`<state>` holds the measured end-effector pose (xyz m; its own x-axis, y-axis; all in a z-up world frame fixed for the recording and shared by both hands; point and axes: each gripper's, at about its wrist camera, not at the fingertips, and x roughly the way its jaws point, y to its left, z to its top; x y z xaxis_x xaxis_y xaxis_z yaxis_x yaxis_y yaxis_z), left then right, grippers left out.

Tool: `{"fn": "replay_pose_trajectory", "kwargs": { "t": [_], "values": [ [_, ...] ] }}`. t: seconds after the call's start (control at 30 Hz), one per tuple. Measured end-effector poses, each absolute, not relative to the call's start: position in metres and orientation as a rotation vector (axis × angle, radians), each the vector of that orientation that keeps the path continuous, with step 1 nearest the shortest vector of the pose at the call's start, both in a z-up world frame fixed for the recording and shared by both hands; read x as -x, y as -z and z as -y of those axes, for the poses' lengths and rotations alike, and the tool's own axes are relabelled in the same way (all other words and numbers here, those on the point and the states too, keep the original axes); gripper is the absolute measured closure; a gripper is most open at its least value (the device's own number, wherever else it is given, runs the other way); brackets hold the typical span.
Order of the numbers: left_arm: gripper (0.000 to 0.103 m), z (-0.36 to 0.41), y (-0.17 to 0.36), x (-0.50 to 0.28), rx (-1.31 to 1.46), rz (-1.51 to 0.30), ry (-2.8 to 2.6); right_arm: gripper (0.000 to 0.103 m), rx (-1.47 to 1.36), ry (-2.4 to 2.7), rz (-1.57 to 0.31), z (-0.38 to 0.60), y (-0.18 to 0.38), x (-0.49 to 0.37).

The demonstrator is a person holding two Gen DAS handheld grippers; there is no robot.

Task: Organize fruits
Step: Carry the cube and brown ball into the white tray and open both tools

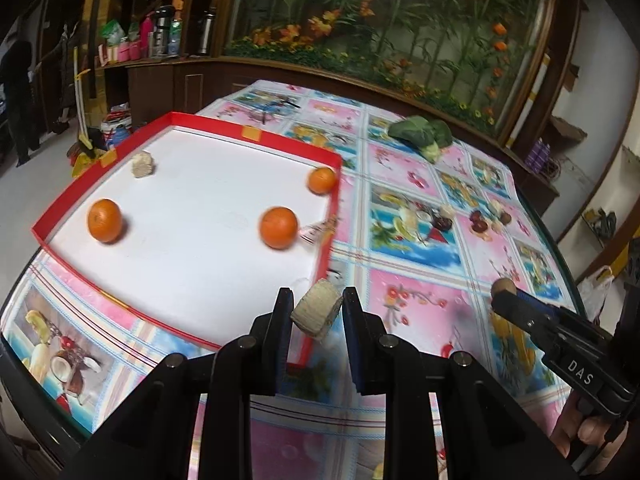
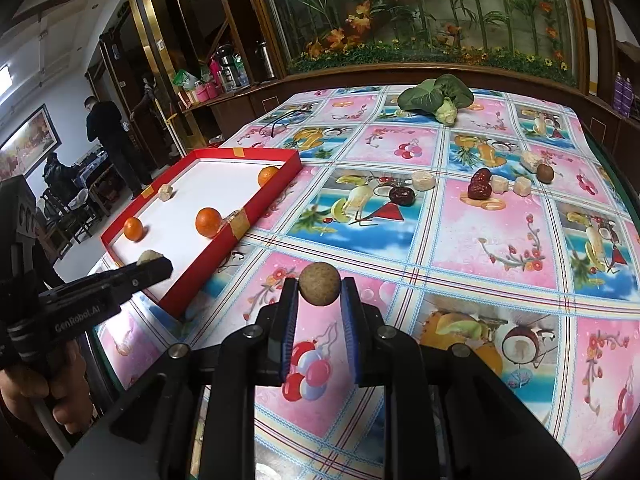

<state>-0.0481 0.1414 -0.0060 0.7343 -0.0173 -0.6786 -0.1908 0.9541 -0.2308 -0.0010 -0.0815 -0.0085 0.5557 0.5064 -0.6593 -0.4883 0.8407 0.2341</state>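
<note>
Both grippers are loaded. The left gripper (image 1: 317,304) has its jaws clamped on a pale chunk (image 1: 317,313), a cut beige piece sitting tilted between the pads, and it hangs right over the near corner of the red tray (image 1: 334,216). The right gripper (image 2: 319,294) pinches a small brown round fruit (image 2: 320,283) at the very tips of its fingers, low over the patterned tablecloth (image 2: 472,240), well clear of the tray, which lies off at its ten o'clock.

Inside the tray: three oranges, one at nine o'clock (image 1: 105,220), one near the middle (image 1: 279,227), one up in the far corner at one o'clock (image 1: 321,180), plus another pale piece (image 1: 143,164) by the far-left wall.

The step in hand looks like the left drop. To do it well, carry the chunk a little further toward twelve o'clock so it clears the red wall fully, since at the moment it straddles the corner edge. Come down close to the white floor before letting go; the piece has flat faces and should settle. Steer clear of the middle orange, which would roll if knocked.

The round fruit is the riskier load: held only at the tips, it could slip, and once released it will roll. More fruit waits on the cloth at the right camera's one to two o'clock: dark red dates (image 2: 479,188), further pale chunks (image 2: 423,181), another brown ball (image 2: 545,172). The leafy green vegetable (image 2: 436,96) sits at the far edge.
</note>
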Motion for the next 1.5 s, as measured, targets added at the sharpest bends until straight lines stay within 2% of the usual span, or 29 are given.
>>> {"fn": "replay_pose_trajectory", "kwargs": {
  "t": [0.27, 0.9, 1.5],
  "values": [
    [0.079, -0.176, -0.002, 0.046, 0.32, -0.705, -0.2, 0.079, -0.005, -0.641, -0.776, 0.051, 0.0, -0.009],
    [0.08, -0.22, 0.016, 0.021, 0.277, -0.774, -0.358, 0.079, 0.107, -0.784, -0.831, -0.088, -0.001, -0.092],
    [0.078, -0.233, 0.025, 0.017, 0.261, -0.816, -0.441, 0.079, 0.15, -0.787, -0.923, -0.127, 0.027, -0.119]
  ]
}}
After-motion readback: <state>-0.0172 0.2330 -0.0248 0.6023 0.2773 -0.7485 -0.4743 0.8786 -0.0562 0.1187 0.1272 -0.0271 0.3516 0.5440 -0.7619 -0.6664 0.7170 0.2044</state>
